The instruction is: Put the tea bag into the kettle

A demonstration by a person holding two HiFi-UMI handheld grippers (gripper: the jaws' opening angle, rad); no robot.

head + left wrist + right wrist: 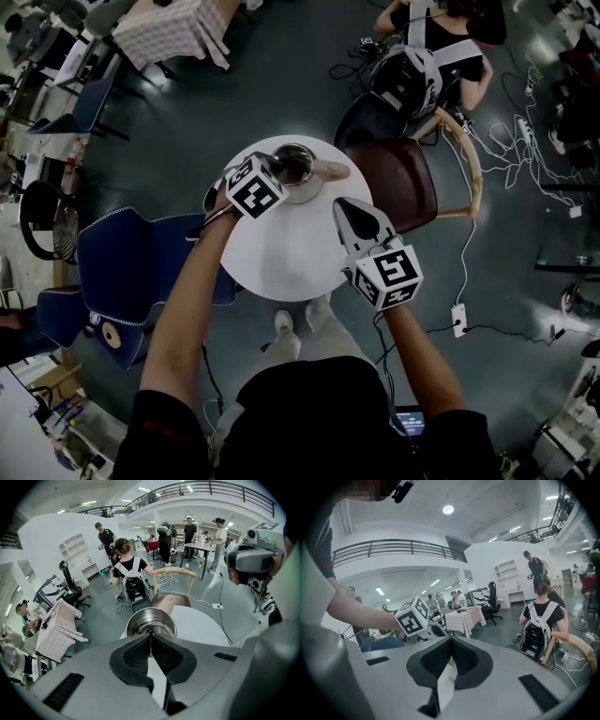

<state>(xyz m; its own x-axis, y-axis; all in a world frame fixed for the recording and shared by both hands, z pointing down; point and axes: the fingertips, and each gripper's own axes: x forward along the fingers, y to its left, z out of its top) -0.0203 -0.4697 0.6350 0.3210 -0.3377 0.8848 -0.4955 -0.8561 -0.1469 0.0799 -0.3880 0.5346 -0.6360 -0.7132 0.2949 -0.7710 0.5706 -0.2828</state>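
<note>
A steel kettle (296, 169) with a pale wooden handle (330, 171) stands open at the far side of the round white table (281, 262). My left gripper (277, 169) hovers at the kettle's near rim, shut on a thin reddish tea bag string (151, 641); the bag itself is hidden. In the left gripper view the kettle mouth (150, 623) lies just beyond the left gripper (151, 639). My right gripper (349, 208) hangs above the table's right part, level and shut (451, 645). A white patch shows behind its pads; I cannot tell whether it is paper or table.
A brown chair (398, 178) with a curved wooden back stands right of the table, a blue chair (122, 262) to its left. A seated person with a backpack (422, 66) is beyond the brown chair. Cables (511, 159) lie on the floor at the right.
</note>
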